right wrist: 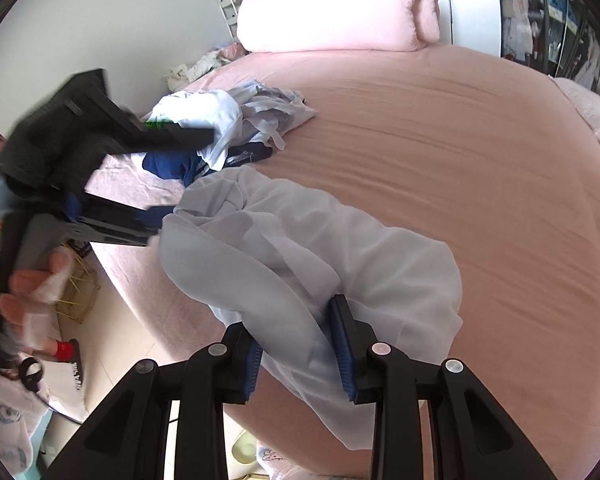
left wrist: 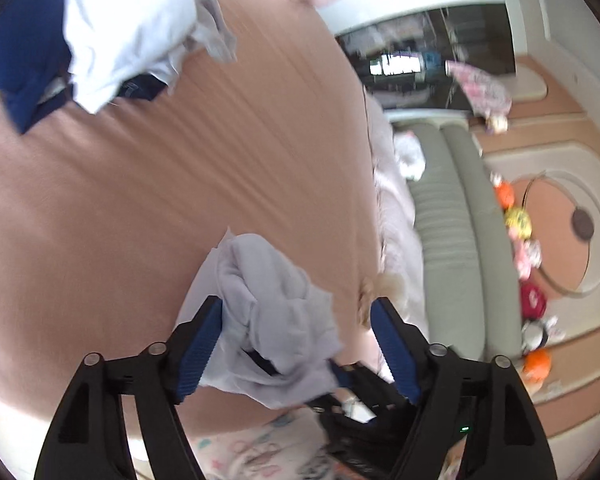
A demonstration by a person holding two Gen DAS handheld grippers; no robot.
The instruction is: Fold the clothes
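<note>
Two views take in the same pink bed (left wrist: 148,184). From the left wrist, the left gripper (left wrist: 296,312) stands with its jaws spread wide; a bunched pale garment (left wrist: 276,312) lies between them, brushing the left pad while the right pad stands clear. Far to the left sits a heap of white and blue clothes (left wrist: 112,36).

From the right wrist, the right gripper (right wrist: 296,342) is clenched on a fold of the pale garment (right wrist: 340,248), which trails away across the bed's (right wrist: 460,140) near edge. At the left the left gripper (right wrist: 156,184) hovers just beside the cloth's far end, blurred. Beyond lies the clothes heap (right wrist: 228,120), and a pink pillow (right wrist: 332,8) rests at the far end.
</note>
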